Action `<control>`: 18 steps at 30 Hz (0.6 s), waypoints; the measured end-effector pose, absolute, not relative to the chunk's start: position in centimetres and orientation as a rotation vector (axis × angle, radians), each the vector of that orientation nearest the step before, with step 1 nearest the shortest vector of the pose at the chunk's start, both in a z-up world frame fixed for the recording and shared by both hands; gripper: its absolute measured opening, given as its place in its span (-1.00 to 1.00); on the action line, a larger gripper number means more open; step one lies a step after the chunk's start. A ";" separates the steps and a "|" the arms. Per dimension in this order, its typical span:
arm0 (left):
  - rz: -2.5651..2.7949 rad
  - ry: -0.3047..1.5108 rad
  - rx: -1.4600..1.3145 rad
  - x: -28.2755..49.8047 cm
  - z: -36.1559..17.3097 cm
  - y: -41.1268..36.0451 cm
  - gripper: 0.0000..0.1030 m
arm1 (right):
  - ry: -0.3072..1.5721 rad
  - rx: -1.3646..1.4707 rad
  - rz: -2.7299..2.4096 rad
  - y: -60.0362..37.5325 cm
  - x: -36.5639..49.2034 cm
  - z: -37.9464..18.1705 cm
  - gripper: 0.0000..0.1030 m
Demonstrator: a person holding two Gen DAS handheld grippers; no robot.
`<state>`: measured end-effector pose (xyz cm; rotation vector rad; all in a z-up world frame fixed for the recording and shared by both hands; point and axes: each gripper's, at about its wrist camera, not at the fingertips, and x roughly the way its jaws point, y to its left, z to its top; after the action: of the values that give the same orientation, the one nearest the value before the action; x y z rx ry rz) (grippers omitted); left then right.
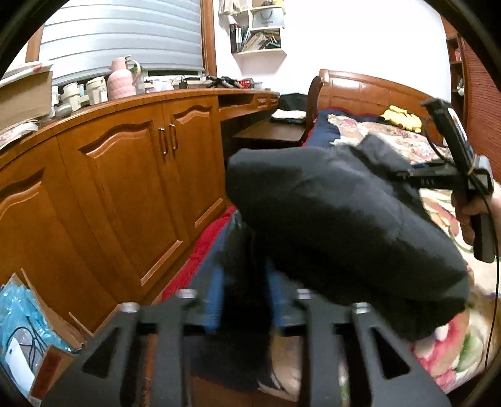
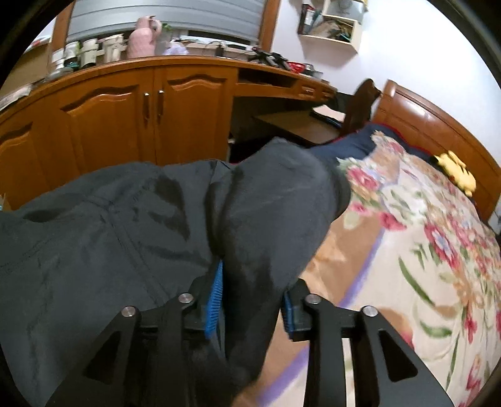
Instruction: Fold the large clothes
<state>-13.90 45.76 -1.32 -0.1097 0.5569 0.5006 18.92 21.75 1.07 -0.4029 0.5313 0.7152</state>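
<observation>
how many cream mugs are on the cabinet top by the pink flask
3 show in the right wrist view, in a row left of the pink flask: left mug, middle mug, right mug. Clutter there may hide more.

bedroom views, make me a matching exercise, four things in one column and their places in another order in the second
Things
1. dark garment
2. yellow plush toy
3. pink flask
4. wall shelf

Places
A. on the wooden counter, in front of the window blind
B. on the floral bedspread, near the headboard
C. spread over the near part of the bed, between the gripper fingers
D. mounted high on the white wall, holding books

Pairs: 1-C, 2-B, 3-A, 4-D
</observation>
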 end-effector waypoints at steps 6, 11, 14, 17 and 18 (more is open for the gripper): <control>0.487 0.495 -0.118 -15.5 1.0 45.0 0.55 | 0.490 -0.428 0.779 18.7 16.3 0.8 0.14; 0.480 0.426 -0.162 -15.9 3.4 43.8 0.55 | 0.493 -0.393 0.855 16.9 13.9 1.0 0.15; 0.484 0.422 -0.144 -15.1 4.4 42.8 0.55 | 0.503 -0.383 0.893 15.7 13.5 0.7 0.15; 0.478 0.443 -0.142 -13.8 4.8 42.2 0.55 | 0.511 -0.382 0.914 14.5 13.9 0.5 0.15; 0.480 0.451 -0.137 -13.1 4.9 42.0 0.55 | 0.514 -0.379 0.918 13.9 13.9 0.4 0.15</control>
<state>-13.11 42.03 4.89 -0.1367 0.4507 0.4802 13.91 13.91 0.43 -0.3791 0.5138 0.9180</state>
